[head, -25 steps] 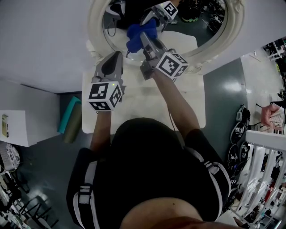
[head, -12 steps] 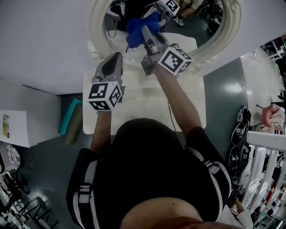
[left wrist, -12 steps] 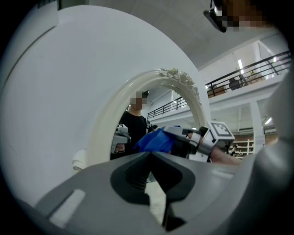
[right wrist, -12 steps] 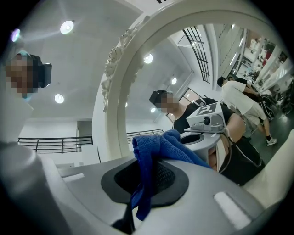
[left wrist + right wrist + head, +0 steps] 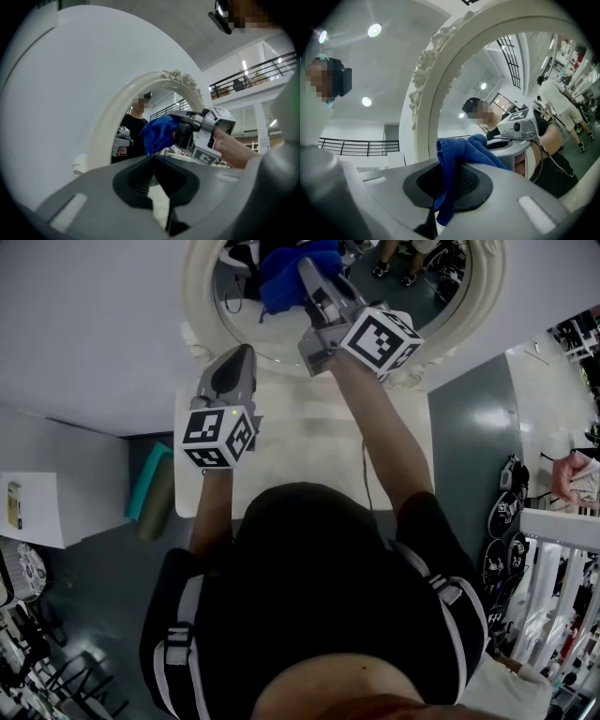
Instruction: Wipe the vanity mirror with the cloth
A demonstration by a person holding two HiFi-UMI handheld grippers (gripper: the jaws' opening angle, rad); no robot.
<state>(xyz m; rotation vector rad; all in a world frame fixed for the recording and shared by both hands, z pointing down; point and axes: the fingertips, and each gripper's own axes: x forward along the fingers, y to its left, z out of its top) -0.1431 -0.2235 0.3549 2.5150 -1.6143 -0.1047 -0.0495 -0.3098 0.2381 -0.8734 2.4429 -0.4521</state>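
I'm clamping my right claw tight on the blue cloth, holding it up against the glass of the vanity mirror, toward its left side. My left claw is hanging clenched and empty just below the frame, over the white table.

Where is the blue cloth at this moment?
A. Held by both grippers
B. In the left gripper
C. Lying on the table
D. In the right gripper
D: the cloth is pinched between the jaws of the right gripper, while the left gripper has its jaws together with nothing between them.
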